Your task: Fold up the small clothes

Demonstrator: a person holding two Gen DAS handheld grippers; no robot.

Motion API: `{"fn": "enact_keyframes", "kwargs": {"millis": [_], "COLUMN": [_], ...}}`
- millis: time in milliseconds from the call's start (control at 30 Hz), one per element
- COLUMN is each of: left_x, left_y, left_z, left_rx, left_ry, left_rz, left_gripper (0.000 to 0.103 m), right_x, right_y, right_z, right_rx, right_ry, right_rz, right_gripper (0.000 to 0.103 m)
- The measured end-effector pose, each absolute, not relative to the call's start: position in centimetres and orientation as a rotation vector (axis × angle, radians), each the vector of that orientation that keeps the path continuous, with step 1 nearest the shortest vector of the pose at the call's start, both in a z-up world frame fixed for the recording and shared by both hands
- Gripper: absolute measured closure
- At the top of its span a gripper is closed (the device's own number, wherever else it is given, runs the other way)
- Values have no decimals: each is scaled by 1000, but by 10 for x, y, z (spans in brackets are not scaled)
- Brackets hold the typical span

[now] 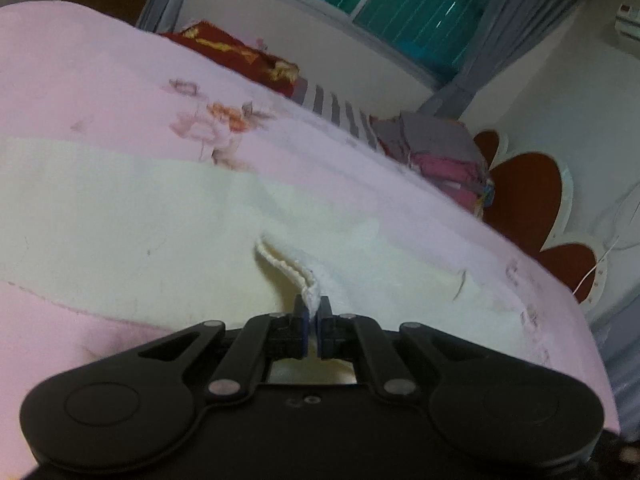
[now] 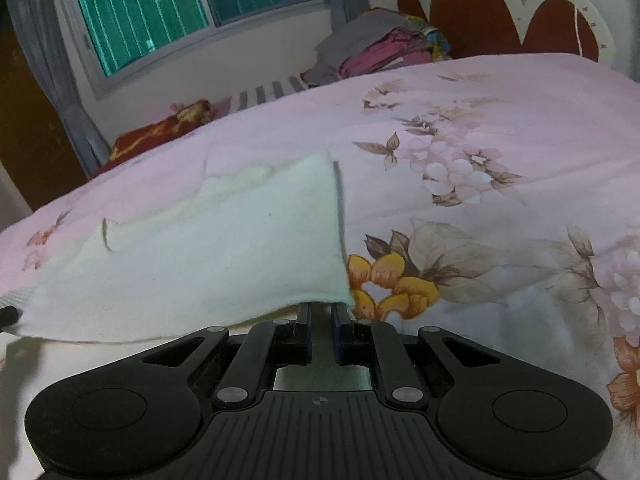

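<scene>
One cream garment (image 1: 132, 216) lies spread on the pink floral bedspread (image 1: 100, 80), and two grippers work at it. Far across the bed there is one pile of folded clothes (image 1: 440, 152) against the red scalloped headboard (image 1: 528, 192), one red patterned cloth (image 1: 240, 56) at the bed's far edge, and one window (image 1: 400, 0) with grey curtains behind.

In the left wrist view, the left gripper (image 1: 312, 312) has its jaws pinched tight on a ribbed hem of the cream garment, which rises in a narrow fold straight out from between the fingertips. The rest of the fabric stretches away to the left and far side of that grip.

In the right wrist view, the right gripper (image 2: 321, 316) sits under the near right corner of the garment (image 2: 224, 248). Its jaws stand narrowly apart, with a gap visible between the blue pads, and the lifted cloth edge drapes over the tips; whether they actually grip the fabric cannot be told. The garment runs left and far from this gripper.
</scene>
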State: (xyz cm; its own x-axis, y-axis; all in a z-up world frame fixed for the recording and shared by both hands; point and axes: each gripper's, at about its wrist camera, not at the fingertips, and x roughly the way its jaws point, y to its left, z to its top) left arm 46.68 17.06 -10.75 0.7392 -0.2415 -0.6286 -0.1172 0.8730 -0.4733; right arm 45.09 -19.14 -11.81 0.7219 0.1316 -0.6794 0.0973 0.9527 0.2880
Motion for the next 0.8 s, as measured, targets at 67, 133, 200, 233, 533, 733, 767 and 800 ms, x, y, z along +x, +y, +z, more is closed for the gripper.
{"fn": "enact_keyframes", "kwargs": {"millis": [67, 133, 200, 233, 533, 733, 767, 800], "left_x": [468, 469, 468, 468, 462, 487, 492, 496], "left_y": [171, 173, 173, 172, 177, 186, 186, 185], "left_z": [-113, -118, -119, -119, -110, -113, -115, -117], "left_rx": [-519, -523, -521, -517, -474, -488, -486, -484], "left_ry": [757, 764, 764, 763, 727, 741, 754, 764], "left_rz": [-67, -63, -61, -60, -44, -56, -63, -73], "left_gripper": [100, 100, 100, 100, 62, 60, 65, 69], "right_x": [444, 434, 432, 436, 444, 486, 495, 505], "right_y": [-194, -197, -198, -197, -207, -217, -220, -222], "right_z": [-108, -93, -84, -84, -103, -89, -89, -91], "right_rx": [315, 308, 301, 286, 294, 374, 382, 385], "right_ry": [743, 686, 643, 643, 708, 661, 659, 660], "right_rz": [50, 55, 52, 52, -2, 29, 31, 29], "right_gripper": [92, 92, 92, 92, 92, 91, 91, 91]}}
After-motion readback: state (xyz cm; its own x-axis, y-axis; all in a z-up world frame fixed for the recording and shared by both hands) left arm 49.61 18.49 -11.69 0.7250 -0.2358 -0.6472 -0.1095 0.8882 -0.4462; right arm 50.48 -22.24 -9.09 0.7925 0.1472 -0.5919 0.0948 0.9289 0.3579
